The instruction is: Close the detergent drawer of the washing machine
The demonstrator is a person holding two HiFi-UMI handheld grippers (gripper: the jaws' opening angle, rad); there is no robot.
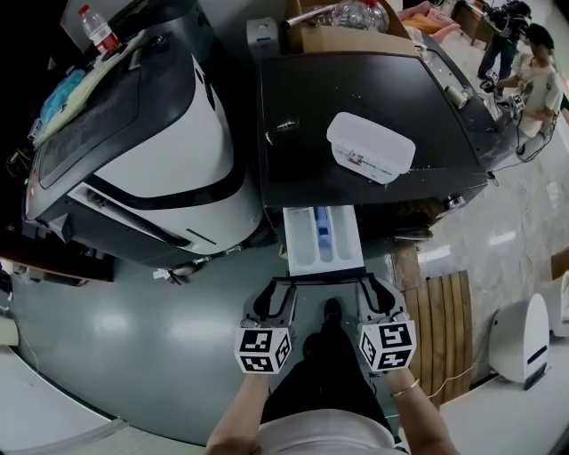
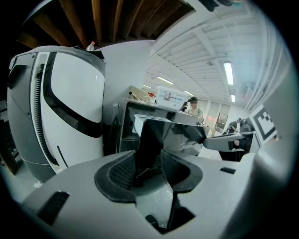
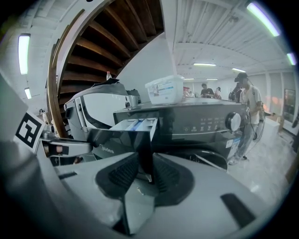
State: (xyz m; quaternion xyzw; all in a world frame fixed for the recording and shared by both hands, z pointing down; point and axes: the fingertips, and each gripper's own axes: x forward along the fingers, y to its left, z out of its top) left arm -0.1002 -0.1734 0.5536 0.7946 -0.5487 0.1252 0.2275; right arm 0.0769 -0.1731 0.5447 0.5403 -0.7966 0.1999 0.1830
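The dark washing machine (image 1: 356,98) has its white detergent drawer (image 1: 322,235) pulled far out towards me, with blue compartments showing inside. My left gripper (image 1: 274,290) sits at the left corner of the drawer's front and my right gripper (image 1: 372,290) at the right corner. In the left gripper view, the drawer's dark front panel (image 2: 159,135) runs between the ribbed pads of the left gripper (image 2: 148,168). In the right gripper view, the panel's edge (image 3: 145,140) is clamped in the right gripper (image 3: 145,170), and the machine's knob (image 3: 232,121) shows to the right.
A white lidded plastic box (image 1: 371,147) lies on the washer's top. A big white-and-black machine (image 1: 151,151) stands close on the left, a bottle (image 1: 98,27) on it. A wooden slat mat (image 1: 444,329) and a white bin (image 1: 524,338) are at the right. People (image 1: 533,71) stand far right.
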